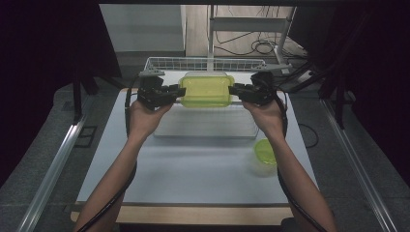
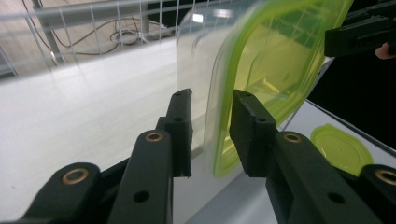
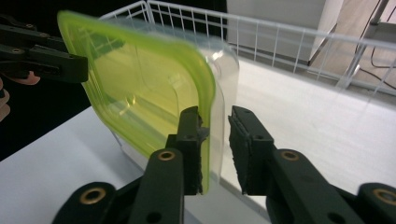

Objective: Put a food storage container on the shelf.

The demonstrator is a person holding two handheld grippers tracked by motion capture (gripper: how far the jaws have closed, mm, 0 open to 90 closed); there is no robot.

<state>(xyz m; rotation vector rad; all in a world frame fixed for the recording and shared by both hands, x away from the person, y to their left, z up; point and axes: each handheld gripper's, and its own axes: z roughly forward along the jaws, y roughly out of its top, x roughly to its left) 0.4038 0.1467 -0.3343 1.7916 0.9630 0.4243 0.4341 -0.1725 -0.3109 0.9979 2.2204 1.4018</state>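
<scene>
A clear rectangular container with a yellow-green lid (image 1: 206, 89) sits between my two grippers at the far middle of the table, over the back edge of a white tray (image 1: 205, 128). My left gripper (image 1: 183, 90) is at its left end and my right gripper (image 1: 232, 90) at its right end. In the left gripper view the lid's rim (image 2: 219, 140) stands between the jaws of the left gripper (image 2: 212, 135), with a gap beside it and the container blurred. In the right gripper view the rim (image 3: 208, 116) lies against one jaw of the right gripper (image 3: 215, 140), clear of the other.
A white wire basket (image 1: 203, 64) stands just behind the container. A small round tub with a green lid (image 1: 265, 155) sits on the table at the right, close to the person's right forearm. Dark curtains flank the table.
</scene>
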